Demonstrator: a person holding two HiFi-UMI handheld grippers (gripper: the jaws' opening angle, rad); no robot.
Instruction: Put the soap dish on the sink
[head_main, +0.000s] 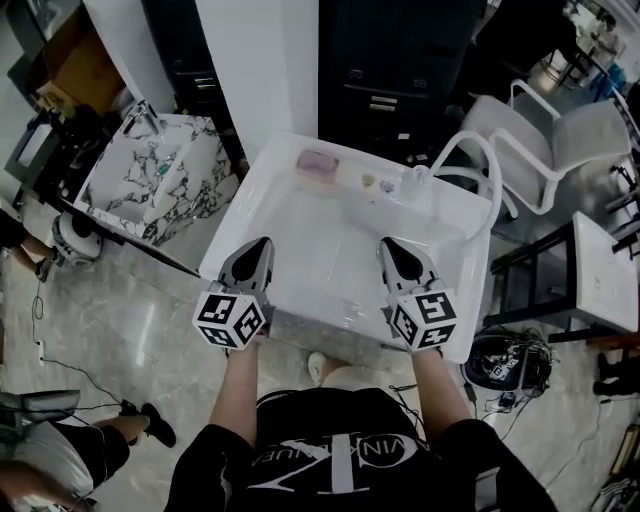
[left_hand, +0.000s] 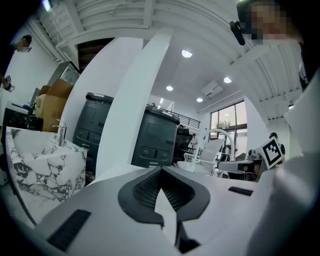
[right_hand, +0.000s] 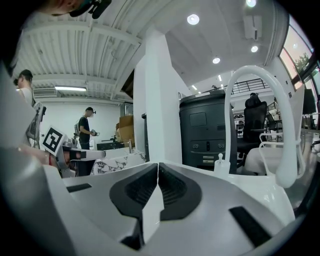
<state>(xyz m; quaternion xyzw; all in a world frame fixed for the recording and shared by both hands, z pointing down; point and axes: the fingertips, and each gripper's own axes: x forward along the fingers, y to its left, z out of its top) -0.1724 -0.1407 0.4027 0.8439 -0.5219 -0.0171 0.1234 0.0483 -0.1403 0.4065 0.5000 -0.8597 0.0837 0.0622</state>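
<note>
The soap dish (head_main: 318, 163), a pale pink oval tray, rests on the back rim of the white sink (head_main: 452, 215), left of centre. My left gripper (head_main: 264, 245) and right gripper (head_main: 386, 246) hover side by side over the near part of the basin, both pointing toward the back. Each is shut with nothing between its fingers. The left gripper view shows the left gripper (left_hand: 161, 170) with its jaws meeting at the tip, and the right gripper (right_hand: 158, 165) looks the same in its own view. Neither gripper view shows the dish.
A white arched faucet (head_main: 482, 165) and a small clear bottle (head_main: 418, 183) stand at the sink's back right, with small items (head_main: 368, 181) beside them. A marble-patterned sink (head_main: 150, 180) sits to the left. A white chair (head_main: 560, 140) and dark cabinets (head_main: 385, 70) lie beyond.
</note>
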